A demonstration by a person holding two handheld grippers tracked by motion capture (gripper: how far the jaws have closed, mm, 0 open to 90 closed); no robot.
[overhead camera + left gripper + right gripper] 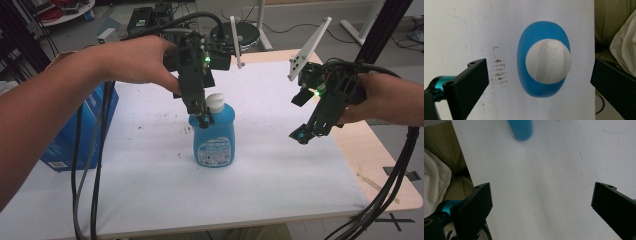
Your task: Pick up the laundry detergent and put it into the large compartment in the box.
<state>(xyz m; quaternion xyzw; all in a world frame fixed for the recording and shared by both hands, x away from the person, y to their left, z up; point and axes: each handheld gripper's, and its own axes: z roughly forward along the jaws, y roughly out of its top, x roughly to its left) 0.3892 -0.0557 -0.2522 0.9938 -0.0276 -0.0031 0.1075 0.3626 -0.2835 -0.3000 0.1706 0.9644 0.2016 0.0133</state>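
While left gripper [539, 82] jaws straddle bottle cap [548, 61] apart, right gripper [541, 202] apart, seemingly clear.

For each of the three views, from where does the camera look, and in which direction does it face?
High view: above the person's side, facing forward and down on the table; both forearms, left gripper and right gripper show.
Left gripper view: straight down on the blue bottle; its open black fingers at both sides.
Right gripper view: down at the white table top; open fingers below.
All three views share the bottle.
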